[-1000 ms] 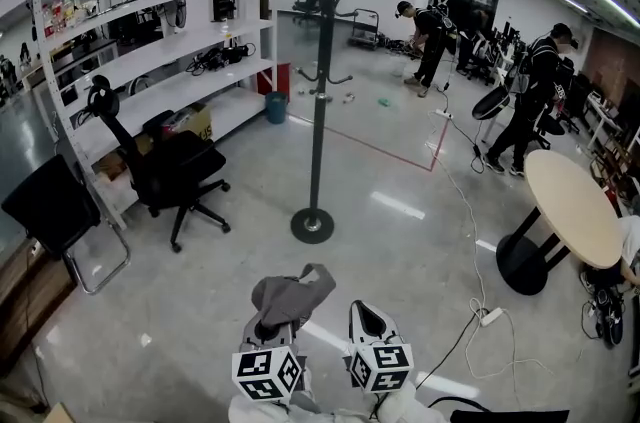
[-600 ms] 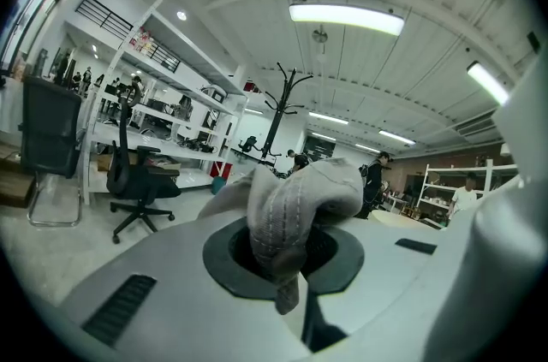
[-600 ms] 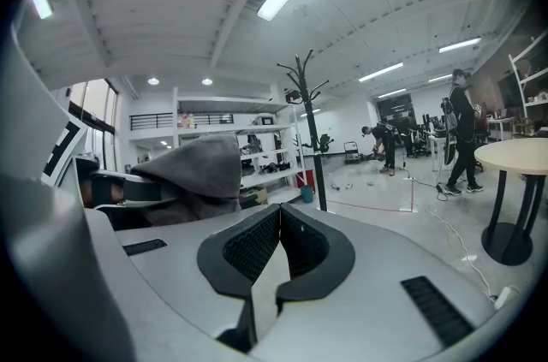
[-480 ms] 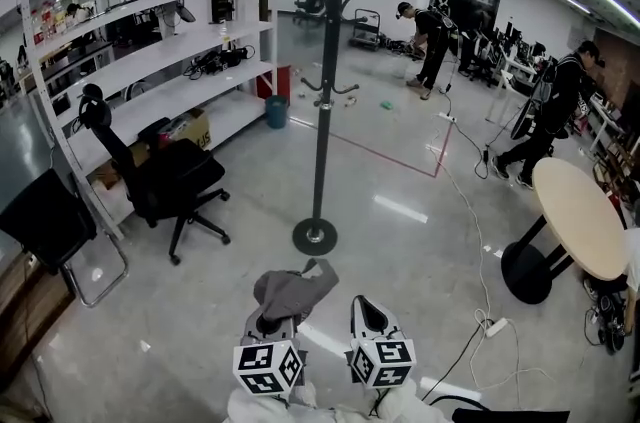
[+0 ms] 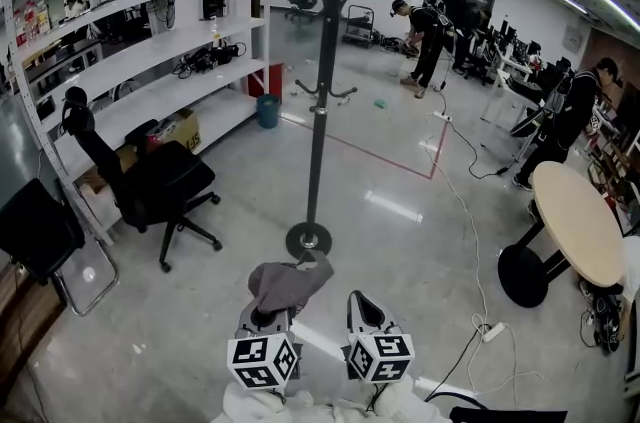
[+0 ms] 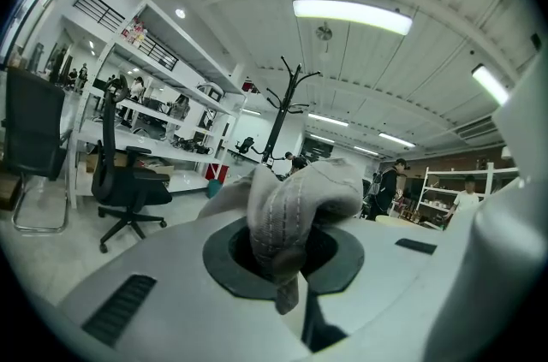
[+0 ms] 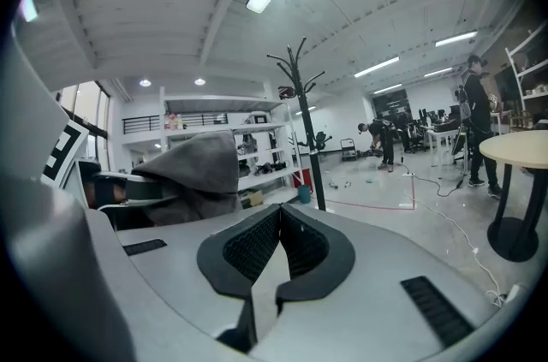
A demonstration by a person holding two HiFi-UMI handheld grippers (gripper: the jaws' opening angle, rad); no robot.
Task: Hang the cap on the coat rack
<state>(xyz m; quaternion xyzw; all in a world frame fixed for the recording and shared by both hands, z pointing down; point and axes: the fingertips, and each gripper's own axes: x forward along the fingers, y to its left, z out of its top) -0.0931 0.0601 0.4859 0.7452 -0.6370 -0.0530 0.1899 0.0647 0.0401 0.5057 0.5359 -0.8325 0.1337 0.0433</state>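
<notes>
A grey cap [image 5: 287, 281] hangs crumpled from my left gripper [image 5: 270, 319], whose jaws are shut on its fabric; in the left gripper view the cap [image 6: 295, 206] fills the space between the pads. My right gripper [image 5: 366, 313] sits beside it, shut with nothing held, its pads [image 7: 272, 253] meeting at the tips. The dark coat rack [image 5: 320, 81] stands straight ahead on a round base [image 5: 308, 239], with curved hooks at the top and a lower ring of hooks. The cap [image 7: 193, 172] also shows at the left of the right gripper view, the rack [image 7: 306, 129] beyond.
A black office chair [image 5: 150, 181] and white shelving [image 5: 140, 51] stand to the left. A round table [image 5: 570, 216] is at the right, with cables [image 5: 480, 311] on the floor. People stand further back at right. A red line marks the floor behind the rack.
The view has drifted slightly closer to the rack and leftward. The person at right has walked further right. Both grippers keep their hold and spacing.
</notes>
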